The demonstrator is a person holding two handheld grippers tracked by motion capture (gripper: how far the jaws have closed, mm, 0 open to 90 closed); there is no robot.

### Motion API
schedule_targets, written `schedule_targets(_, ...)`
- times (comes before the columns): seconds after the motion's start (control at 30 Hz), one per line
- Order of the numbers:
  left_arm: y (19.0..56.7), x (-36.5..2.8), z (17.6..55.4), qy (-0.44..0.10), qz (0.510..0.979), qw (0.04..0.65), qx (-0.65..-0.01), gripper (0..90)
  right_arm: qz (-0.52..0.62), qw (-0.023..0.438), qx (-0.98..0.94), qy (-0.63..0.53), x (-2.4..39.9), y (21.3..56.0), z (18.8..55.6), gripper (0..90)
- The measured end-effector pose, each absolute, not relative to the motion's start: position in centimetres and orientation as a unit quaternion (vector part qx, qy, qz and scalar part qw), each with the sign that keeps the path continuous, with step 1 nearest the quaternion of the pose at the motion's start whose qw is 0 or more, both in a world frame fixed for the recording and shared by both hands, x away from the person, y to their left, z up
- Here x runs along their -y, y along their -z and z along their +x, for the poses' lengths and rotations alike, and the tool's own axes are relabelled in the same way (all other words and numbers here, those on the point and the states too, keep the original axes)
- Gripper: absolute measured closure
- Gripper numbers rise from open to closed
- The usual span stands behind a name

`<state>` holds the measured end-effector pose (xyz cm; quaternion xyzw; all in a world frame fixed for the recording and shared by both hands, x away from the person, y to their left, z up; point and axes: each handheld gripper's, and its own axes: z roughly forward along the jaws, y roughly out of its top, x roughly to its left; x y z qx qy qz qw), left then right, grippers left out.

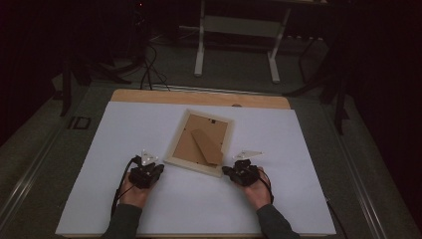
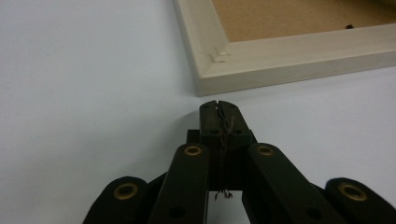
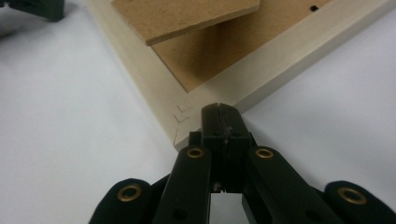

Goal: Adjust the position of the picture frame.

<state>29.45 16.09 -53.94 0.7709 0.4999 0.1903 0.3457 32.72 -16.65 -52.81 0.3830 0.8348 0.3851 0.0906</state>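
No brand, label or writing readable anywhere. Pale wooden picture frame [image 1: 201,143] lies back-side up, mid white-covered bench [image 1: 149,209], w/ brown fibreboard backing and its stand flap [image 1: 207,146] raised. Left tongs [image 2: 218,108] pinched fully together, empty, just short of frame's near-left corner. Right tongs [image 3: 223,114] likewise closed on nothing, at near-right corner; contact hard to make out. Room beyond bench too dark to read.

We see a white sheet [image 1: 164,209] covering the counter [image 1: 149,95], whose wooden edge shows along the sheet's far side. Beyond the counter a white stand [image 1: 238,25] rests on grey floor [image 1: 40,149], with black cables [image 1: 148,74] to its left.
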Motion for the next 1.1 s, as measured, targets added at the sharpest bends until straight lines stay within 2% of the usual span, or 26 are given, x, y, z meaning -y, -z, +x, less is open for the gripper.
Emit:
schedule_targets(0.43, 54.0, -15.8, 29.6, -0.191, 0.767, 0.349, -0.504, 87.1, 0.353, 0.081, -0.849, -0.385, 13.8, 52.8, 32.5, 90.0)
schedule_targets(1.1, 54.0, -15.7, 29.6, -0.190, 0.770, 0.349, -0.500, 90.0, 0.321, 0.064, -0.862, -0.387, 8.3, 52.8, 33.5, 90.0)
